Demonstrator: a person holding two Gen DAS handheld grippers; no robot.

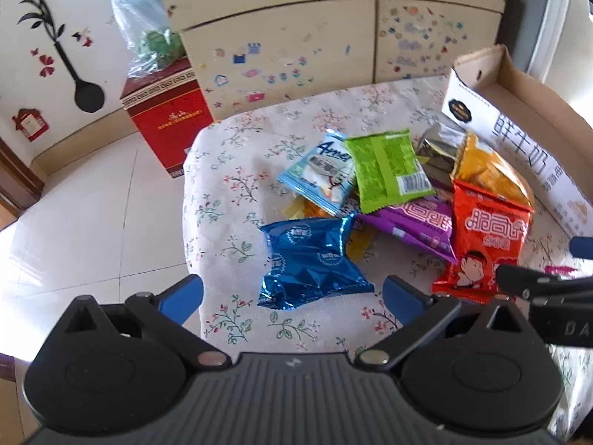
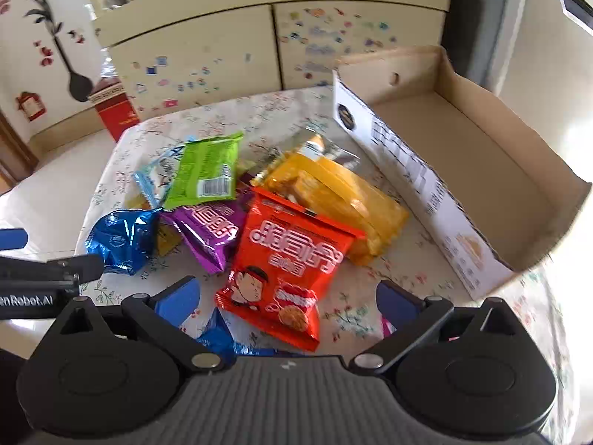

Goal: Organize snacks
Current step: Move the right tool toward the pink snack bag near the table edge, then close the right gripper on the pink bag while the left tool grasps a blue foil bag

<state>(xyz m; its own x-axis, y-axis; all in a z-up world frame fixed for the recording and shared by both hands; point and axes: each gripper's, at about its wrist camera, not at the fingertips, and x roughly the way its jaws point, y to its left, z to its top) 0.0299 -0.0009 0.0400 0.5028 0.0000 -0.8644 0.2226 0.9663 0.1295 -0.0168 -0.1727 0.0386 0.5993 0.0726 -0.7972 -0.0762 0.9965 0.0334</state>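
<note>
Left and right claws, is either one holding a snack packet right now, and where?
Neither. The left claw and right claw are both open, nothing between their fingers.

— What stands behind the table?

— A cream cabinet with two doors, both dotted with small coloured stickers. Shelves sit above it, blurred.

— And the wall to the left?

— White, with a black branch decal, red butterflies and a little red house sticker.

— The floor?

— Pale glossy tiles, bright with daylight near the left edge. A red box stands on them beside the cabinet, and a clear plastic bag rests on top of it.

— The table itself?

— Covered by a white cloth printed with small flowers and leafy sprigs.

— Anything on the right?

— Strong light, as from a window; details are washed out.
</note>
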